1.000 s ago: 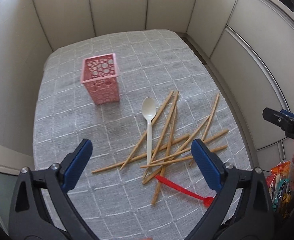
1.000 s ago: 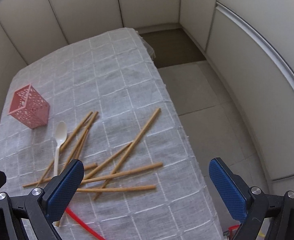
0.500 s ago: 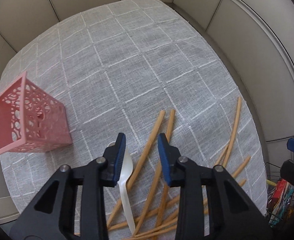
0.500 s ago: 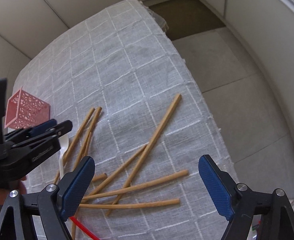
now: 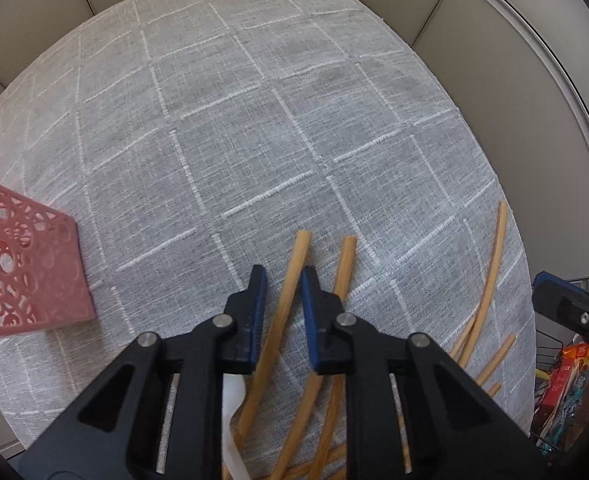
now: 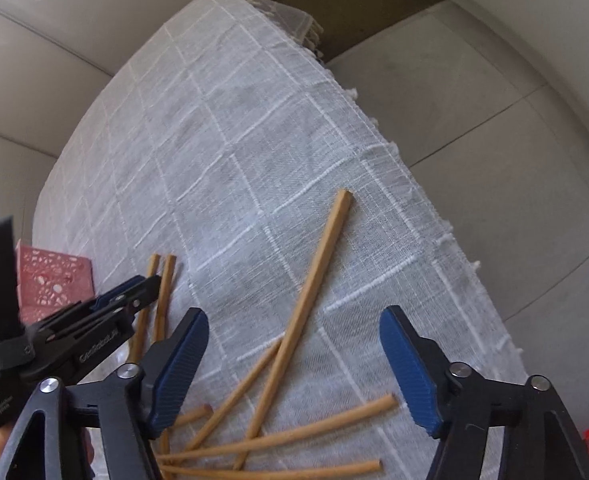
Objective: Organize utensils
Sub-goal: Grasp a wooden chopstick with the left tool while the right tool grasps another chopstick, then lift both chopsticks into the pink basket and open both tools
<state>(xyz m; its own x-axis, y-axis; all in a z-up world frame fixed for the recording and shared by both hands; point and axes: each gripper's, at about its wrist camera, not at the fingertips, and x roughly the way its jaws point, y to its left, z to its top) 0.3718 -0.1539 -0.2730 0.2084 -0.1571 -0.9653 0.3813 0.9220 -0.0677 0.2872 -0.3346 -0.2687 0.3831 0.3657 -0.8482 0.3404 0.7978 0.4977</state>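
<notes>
Blue ribbed fingers (image 5: 259, 312) of the left gripper (image 5: 282, 280) are closing, narrow, around one round wooden chopstick (image 5: 290, 276); whether they already press on it I cannot tell. A white spoon (image 5: 230, 408) shows partly beneath them. At nine o'clock stands the pink perforated basket (image 5: 22, 272), cut off. The right gripper (image 6: 294, 340) is closing, still wide, over crossed chopsticks (image 6: 314, 288) on the grey checked cloth of the counter (image 6: 254, 140).

1. Left wrist view: steeply downward, close above the grey checked tablecloth (image 5: 254, 128).
2. Right wrist view: tilted down less steeply, facing the cloth's far edge and floor (image 6: 494, 128).
3. Shared by both: pink basket (image 5: 22, 276), chopsticks (image 6: 314, 280).
</notes>
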